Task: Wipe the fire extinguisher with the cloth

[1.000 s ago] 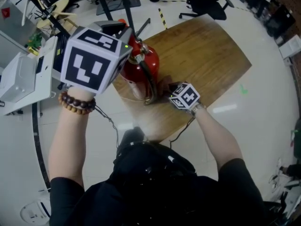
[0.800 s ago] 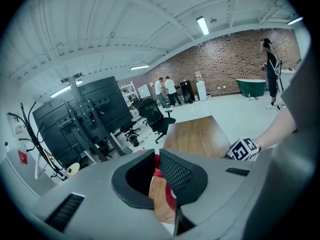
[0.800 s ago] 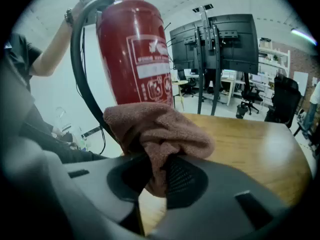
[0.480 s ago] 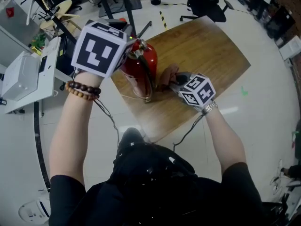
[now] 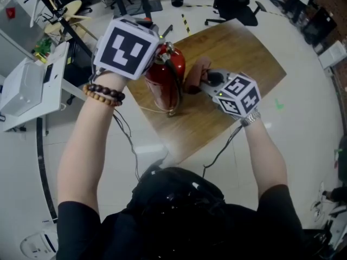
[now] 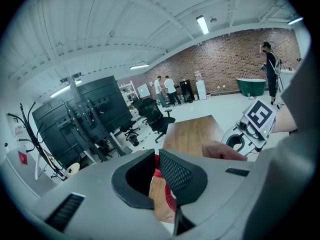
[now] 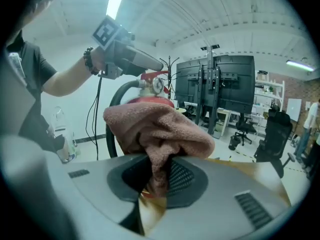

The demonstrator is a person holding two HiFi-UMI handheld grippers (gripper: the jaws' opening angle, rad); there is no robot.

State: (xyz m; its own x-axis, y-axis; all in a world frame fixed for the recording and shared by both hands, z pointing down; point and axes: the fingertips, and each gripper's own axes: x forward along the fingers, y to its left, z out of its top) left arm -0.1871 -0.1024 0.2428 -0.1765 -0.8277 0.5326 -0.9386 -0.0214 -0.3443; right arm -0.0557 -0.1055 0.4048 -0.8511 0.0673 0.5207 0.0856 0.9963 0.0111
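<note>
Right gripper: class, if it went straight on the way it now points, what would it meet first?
The right gripper is shut on a pink cloth, and directly beyond that stands the red fire extinguisher. The cloth would probably press against its upper body, by the hose; depth is uncertain.

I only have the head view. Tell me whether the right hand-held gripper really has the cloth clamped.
Observer: Yes. In the right gripper view, the right hand-held gripper is shut on the pink cloth, which bunches above the jaws.
Operator: Report the left one.
Observer: The left hand-held gripper has just been closing. Its own view shows a red sliver of the fire extinguisher top pinched between the jaws.
Operator: Describe that top.
Observer: The right gripper view shows a round gauge beside the black hose; its reading is too small to tell.
</note>
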